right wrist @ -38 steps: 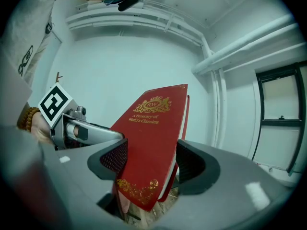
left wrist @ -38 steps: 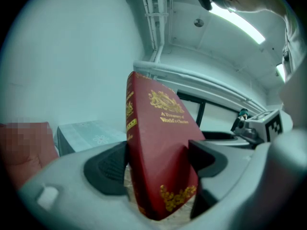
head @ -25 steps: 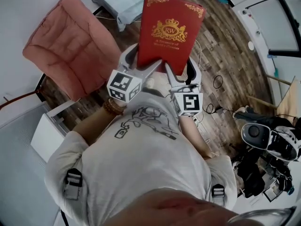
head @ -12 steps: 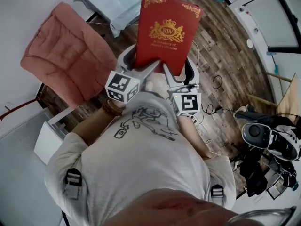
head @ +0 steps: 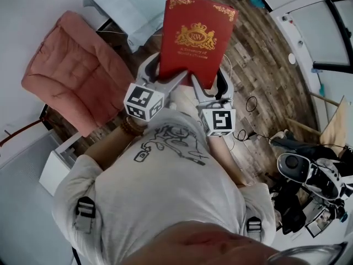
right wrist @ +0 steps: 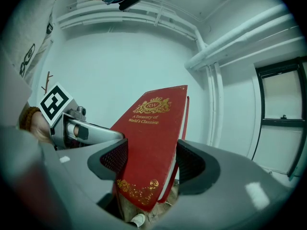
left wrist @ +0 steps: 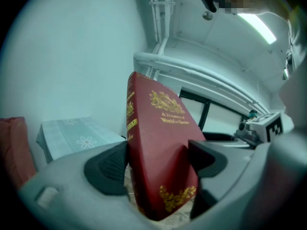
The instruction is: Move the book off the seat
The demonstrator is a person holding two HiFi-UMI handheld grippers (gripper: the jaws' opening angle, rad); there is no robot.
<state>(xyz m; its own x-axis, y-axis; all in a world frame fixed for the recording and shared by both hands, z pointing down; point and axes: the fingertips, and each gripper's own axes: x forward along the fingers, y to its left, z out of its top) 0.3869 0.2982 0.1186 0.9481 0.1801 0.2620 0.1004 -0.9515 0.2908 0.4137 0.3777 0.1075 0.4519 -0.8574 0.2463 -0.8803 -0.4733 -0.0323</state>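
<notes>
A red hardback book with gold print is up in the air, held by its near edge between both grippers, above the wooden floor. My left gripper is shut on the book's left corner, and the book fills the space between its dark pads. My right gripper is shut on the right corner, pads pressed on both covers of the book. The pink cushioned seat lies to the left with nothing on it.
A small table with a pale blue flowered cloth stands just beyond the book, also visible as the table in the left gripper view. A white cabinet sits low left. Cables and dark equipment clutter the floor at right.
Both grippers carried the book together towards the cloth-covered table, which now shows more at the top. The seat has slid down and left in view. The grip is unchanged.
</notes>
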